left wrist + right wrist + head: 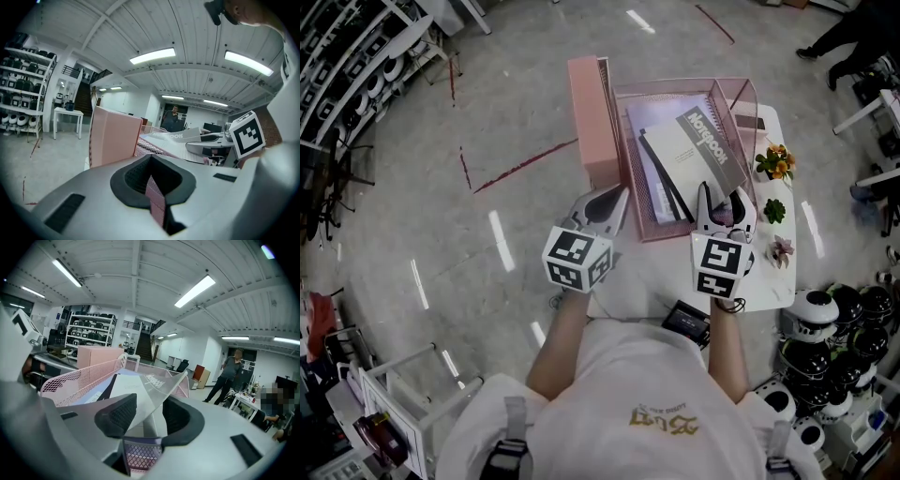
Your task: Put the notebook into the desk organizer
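L tongs (152,185) clamp organizer (79,378) mesh wall, clear only in left gripper view; R tongs (145,416) part-open, notebook (140,390) corner btwn.

Three small potted plants (775,210) (one orange-flowered) line the white table's (773,281) right edge.

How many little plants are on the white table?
3. They stand in a row along the white table's right edge, beside the pink organizer: an orange-flowered plant at the far end, a green plant in the middle, a pinkish plant nearest. None looks hidden.
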A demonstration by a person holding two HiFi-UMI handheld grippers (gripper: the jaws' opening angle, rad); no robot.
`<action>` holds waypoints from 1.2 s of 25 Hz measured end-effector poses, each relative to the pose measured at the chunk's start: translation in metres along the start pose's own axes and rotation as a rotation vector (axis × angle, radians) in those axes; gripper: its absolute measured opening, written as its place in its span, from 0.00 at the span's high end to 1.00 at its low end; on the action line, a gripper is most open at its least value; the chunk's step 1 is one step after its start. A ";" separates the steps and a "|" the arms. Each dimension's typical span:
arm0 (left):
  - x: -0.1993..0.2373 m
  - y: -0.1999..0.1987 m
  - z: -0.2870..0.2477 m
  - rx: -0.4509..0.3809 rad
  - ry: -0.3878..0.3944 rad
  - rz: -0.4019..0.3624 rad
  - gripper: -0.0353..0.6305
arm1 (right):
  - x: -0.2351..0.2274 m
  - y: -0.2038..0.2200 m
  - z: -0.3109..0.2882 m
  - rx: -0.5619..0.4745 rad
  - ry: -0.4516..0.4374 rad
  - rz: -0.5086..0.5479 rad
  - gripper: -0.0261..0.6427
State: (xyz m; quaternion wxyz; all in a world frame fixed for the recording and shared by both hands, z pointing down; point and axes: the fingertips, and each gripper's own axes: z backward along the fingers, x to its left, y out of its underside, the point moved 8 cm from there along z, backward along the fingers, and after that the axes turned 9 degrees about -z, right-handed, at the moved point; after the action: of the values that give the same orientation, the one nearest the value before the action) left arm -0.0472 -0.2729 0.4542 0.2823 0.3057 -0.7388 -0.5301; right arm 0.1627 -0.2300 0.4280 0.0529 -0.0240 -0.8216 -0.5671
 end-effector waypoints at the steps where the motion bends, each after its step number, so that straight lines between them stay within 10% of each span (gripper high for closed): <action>1: 0.000 0.000 0.000 0.001 0.000 -0.001 0.92 | 0.000 0.000 0.000 0.001 0.004 0.008 0.70; 30: -0.009 -0.007 0.004 -0.025 0.008 0.003 0.92 | -0.001 0.001 0.000 0.044 0.072 0.131 0.36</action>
State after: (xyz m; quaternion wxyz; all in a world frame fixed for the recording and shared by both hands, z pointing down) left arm -0.0432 -0.2659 0.4454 0.2901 0.3032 -0.7313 -0.5377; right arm 0.1641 -0.2297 0.4285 0.1199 -0.0563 -0.8281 -0.5447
